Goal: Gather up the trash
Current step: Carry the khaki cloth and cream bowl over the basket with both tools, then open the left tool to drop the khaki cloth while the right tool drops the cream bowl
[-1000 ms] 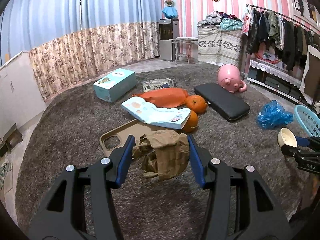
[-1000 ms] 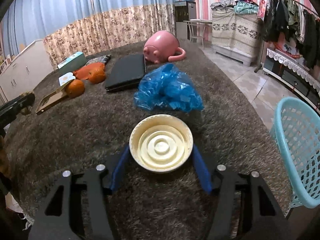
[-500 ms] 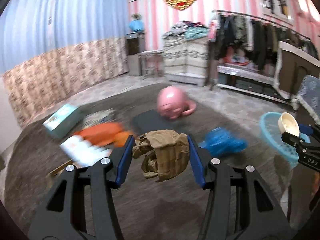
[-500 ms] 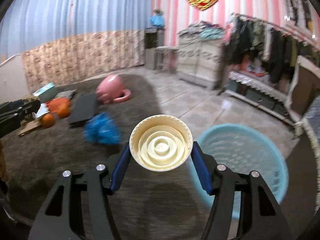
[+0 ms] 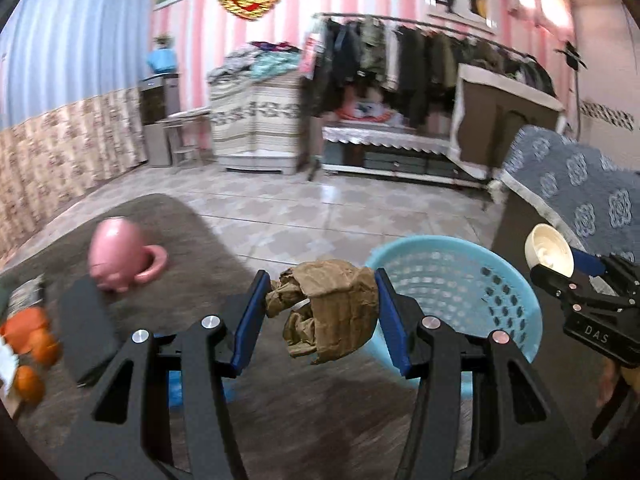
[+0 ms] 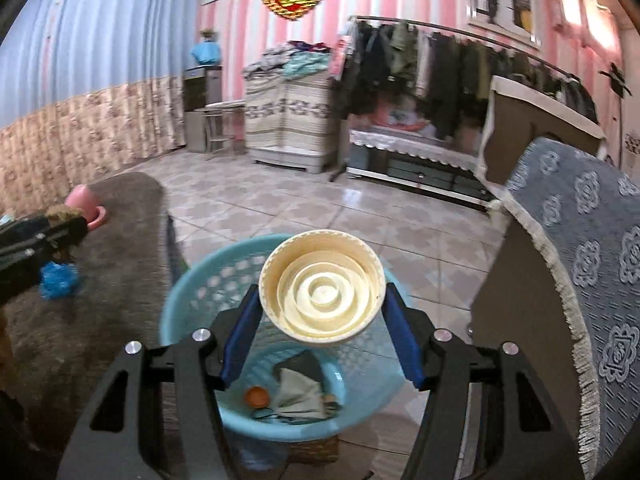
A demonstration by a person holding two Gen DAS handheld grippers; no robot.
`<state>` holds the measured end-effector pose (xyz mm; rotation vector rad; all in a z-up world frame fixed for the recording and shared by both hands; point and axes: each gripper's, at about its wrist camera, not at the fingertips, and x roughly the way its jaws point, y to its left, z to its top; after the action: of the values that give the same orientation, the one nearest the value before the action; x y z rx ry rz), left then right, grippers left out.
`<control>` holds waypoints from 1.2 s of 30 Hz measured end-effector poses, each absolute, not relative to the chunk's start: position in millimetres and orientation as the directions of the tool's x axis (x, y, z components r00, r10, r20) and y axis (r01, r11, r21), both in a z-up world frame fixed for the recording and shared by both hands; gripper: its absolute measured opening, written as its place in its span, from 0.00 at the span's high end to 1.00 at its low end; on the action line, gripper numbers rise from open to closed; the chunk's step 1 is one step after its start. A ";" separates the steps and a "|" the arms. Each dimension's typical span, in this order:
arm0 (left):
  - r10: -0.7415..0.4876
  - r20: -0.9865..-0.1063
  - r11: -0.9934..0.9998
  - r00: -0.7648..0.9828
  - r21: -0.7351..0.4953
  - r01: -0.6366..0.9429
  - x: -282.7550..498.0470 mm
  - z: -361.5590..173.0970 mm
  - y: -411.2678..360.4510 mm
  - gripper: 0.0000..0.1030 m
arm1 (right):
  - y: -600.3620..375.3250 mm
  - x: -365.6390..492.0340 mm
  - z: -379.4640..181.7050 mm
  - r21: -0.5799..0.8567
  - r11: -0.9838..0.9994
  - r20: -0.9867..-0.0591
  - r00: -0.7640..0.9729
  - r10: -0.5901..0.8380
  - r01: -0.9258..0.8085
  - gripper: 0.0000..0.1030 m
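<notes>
While both grippers are carrying trash, the light blue basket [image 6: 188,300] is sitting directly below and ahead of the right gripper [image 6: 322,312], with scraps lying in its bottom. From the left gripper [image 5: 320,312], the basket [image 5: 480,280] is lying just ahead to the right. The left gripper is pinching a crumpled brown paper wad [image 5: 332,316] between its blue pads. The right gripper is clamping a round cream lid [image 6: 322,288] by its rim, hanging over the basket's opening.
</notes>
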<state>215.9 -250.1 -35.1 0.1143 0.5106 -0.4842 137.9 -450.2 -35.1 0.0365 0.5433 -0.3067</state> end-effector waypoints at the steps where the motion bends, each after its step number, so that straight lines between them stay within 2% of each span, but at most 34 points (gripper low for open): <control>1: -0.430 -0.501 0.871 0.751 -0.012 0.491 218.5 -39.2 -264.4 0.50 | -457.9 136.0 -38.1 -0.042 0.950 -0.516 0.807 -0.287 0.310 0.41; 7: -0.489 -0.532 0.818 0.691 -0.005 0.575 230.7 -60.0 -323.7 0.50 | -493.9 133.6 -51.2 -0.037 0.927 -0.533 0.778 -0.334 0.373 0.41; 14: -0.519 -0.553 0.791 0.652 -0.022 0.611 245.8 -72.1 -352.9 0.48 | -515.5 132.8 -62.5 0.006 0.911 -0.545 0.766 -0.342 0.411 0.41; 15: -0.524 -0.556 0.787 0.645 -0.026 0.616 248.2 -72.2 -353.9 0.46 | -517.5 133.2 -63.9 0.010 0.911 -0.546 0.765 -0.341 0.413 0.41; 16: -0.526 -0.562 0.784 0.638 -0.029 0.621 250.9 -72.5 -356.2 0.37 | -517.8 132.9 -65.9 0.012 0.911 -0.546 0.765 -0.340 0.413 0.41; 18: -0.523 -0.567 0.784 0.637 -0.027 0.620 253.4 -72.6 -358.0 0.26 | -518.1 133.4 -66.7 0.013 0.911 -0.547 0.765 -0.338 0.412 0.41; 21: -0.512 -0.557 0.796 0.653 -0.022 0.606 255.2 -68.5 -352.1 0.25 | -515.0 132.9 -68.9 0.010 0.912 -0.548 0.765 -0.338 0.410 0.41; 27: -0.466 -0.518 0.850 0.717 -0.038 0.525 263.3 -51.2 -319.0 0.15 | -501.0 137.9 -70.9 0.003 0.918 -0.549 0.768 -0.329 0.396 0.41; 36: -0.397 -0.494 0.898 0.773 -0.036 0.438 261.7 -40.8 -260.1 0.10 | -464.2 162.2 -80.8 0.006 0.936 -0.568 0.772 -0.286 0.352 0.41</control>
<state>261.7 -260.1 -40.8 0.0827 0.5166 -0.4529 162.2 -464.2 -80.8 0.1146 0.5967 -0.3464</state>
